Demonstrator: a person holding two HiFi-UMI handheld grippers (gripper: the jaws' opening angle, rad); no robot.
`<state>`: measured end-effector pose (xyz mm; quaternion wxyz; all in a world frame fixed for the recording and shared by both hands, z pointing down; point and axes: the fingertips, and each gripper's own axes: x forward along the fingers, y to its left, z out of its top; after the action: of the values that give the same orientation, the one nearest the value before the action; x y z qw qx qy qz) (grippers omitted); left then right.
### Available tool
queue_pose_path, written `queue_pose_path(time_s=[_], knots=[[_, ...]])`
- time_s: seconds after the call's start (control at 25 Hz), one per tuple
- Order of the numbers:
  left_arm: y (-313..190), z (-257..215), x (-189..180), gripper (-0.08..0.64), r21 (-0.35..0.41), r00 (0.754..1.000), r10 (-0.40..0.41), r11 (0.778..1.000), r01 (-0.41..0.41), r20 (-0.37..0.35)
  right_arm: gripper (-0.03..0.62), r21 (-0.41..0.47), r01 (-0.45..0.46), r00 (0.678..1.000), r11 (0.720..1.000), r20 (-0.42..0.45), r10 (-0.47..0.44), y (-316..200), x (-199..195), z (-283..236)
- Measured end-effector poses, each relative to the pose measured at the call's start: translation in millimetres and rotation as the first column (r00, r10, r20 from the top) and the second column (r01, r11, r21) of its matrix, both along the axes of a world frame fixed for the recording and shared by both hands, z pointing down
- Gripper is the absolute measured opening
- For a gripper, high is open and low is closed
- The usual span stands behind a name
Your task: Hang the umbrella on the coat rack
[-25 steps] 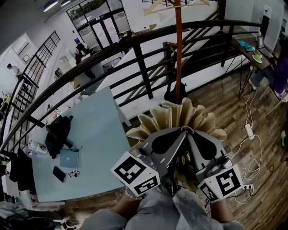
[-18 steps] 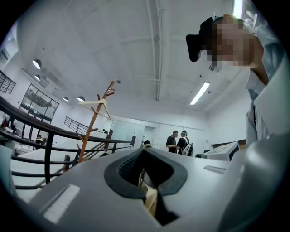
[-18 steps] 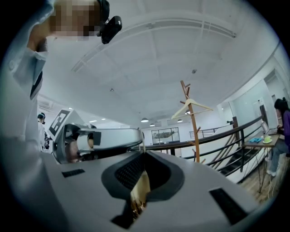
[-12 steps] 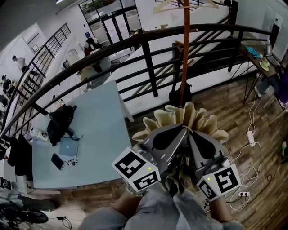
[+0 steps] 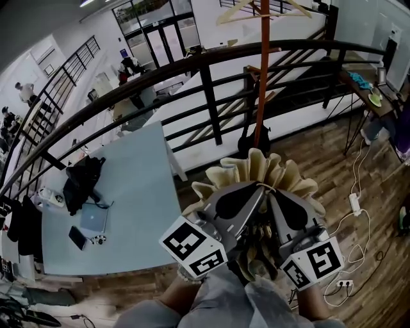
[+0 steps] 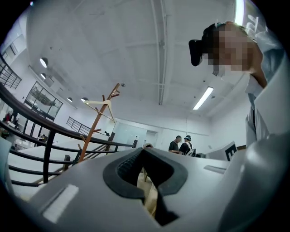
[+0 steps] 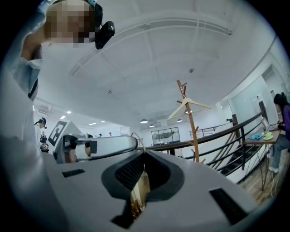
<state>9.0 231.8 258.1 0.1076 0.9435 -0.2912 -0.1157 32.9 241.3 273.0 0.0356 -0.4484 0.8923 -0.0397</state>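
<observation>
The umbrella [image 5: 256, 168] is cream (darker in folds), the coat rack [image 5: 261, 77] orange-brown, the table [image 5: 128, 205] seemingly pale blue.

umbrella [image 5: 259, 170]: cream, folded shut, its cloth bunched in soft ruffles, you hold it low, right in front of you | coat rack [image 5: 261, 77]: thin orange-brown wooden pole with short pegs, stands upright, farther off than your umbrella

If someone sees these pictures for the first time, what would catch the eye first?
The beige umbrella, its folds fanned out at the centre of the head view, with the left gripper and right gripper both shut on it. Just beyond stands the orange coat rack by the black railing, a wooden hanger near its top.
</observation>
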Motion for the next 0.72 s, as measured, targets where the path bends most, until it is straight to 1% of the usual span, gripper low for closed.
queue_pose_path(time_s=[0.12, 0.24, 0.4, 0.56, 0.72], knots=[[-10.2, 0.3, 4.0, 0.006, 0.025, 1.0, 0.012, 1.0, -0.013, 0.027, 0.003, 0.01, -0.009, 1.0, 1.0, 0.006, 0.009, -14.2, 3.4, -4.2], [-26.6, 3.3, 9.9, 0.006, 0.033, 0.998, 0.023, 0.999, -0.025, 0.051, 0.003, 0.022, -0.016, 1.0, 1.0, 0.007, 0.016, -33.2, 8.0, -9.0], [-54.3, 3.3, 13.2, 0.008, 0.029, 0.998, 0.032, 0.999, -0.033, 0.049, 0.003, 0.03, -0.019, 1.0, 0.999, 0.007, 0.019, -60.5, 10.3, -12.8], [-85.1, -2.1, 14.4, 0.008, 0.039, 0.998, 0.031, 0.999, -0.034, 0.053, 0.003, 0.035, -0.022, 1.0, 0.999, 0.0, 0.022, -89.4, 11.2, -19.0], [-113.6, -7.0, 19.2, 0.008, 0.05, 0.997, 0.049, 0.997, -0.052, 0.053, 0.003, 0.045, -0.026, 1.0, 0.999, -0.009, 0.027, -118.0, 12.5, -25.5]])
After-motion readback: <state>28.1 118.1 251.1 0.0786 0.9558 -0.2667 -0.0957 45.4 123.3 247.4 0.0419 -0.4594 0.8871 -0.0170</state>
